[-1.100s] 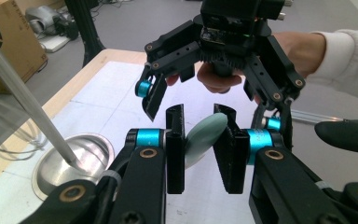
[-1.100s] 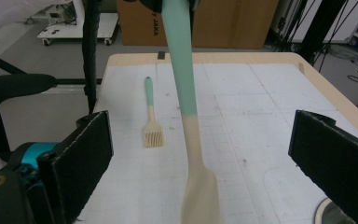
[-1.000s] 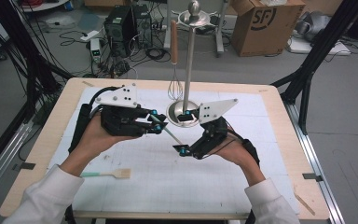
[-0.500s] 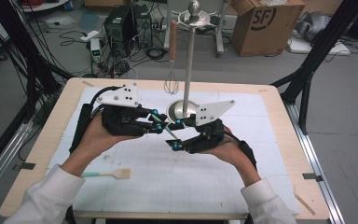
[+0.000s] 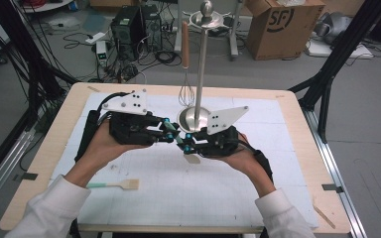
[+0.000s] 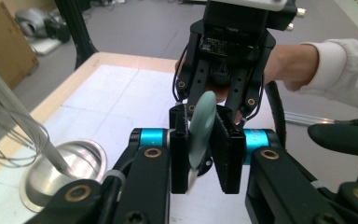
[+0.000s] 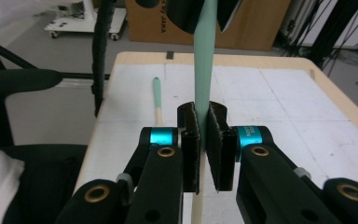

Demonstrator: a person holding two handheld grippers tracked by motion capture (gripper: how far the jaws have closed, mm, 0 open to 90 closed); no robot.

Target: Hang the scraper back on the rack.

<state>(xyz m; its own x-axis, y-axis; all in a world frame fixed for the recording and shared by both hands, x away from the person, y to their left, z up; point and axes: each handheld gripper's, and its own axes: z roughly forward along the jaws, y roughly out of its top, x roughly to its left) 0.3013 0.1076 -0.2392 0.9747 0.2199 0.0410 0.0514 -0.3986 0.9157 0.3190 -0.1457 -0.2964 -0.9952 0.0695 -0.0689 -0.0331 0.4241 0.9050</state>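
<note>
two grippers meet mid-table in the high view, left gripper and right gripper both on the spatula. left gripper view: my jaws clamp its green handle. right gripper view: my jaws have just closed, pinching it.

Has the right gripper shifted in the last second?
No: the right gripper stays just in front of the stand base; its jaws have just been closing onto the spatula.
</note>
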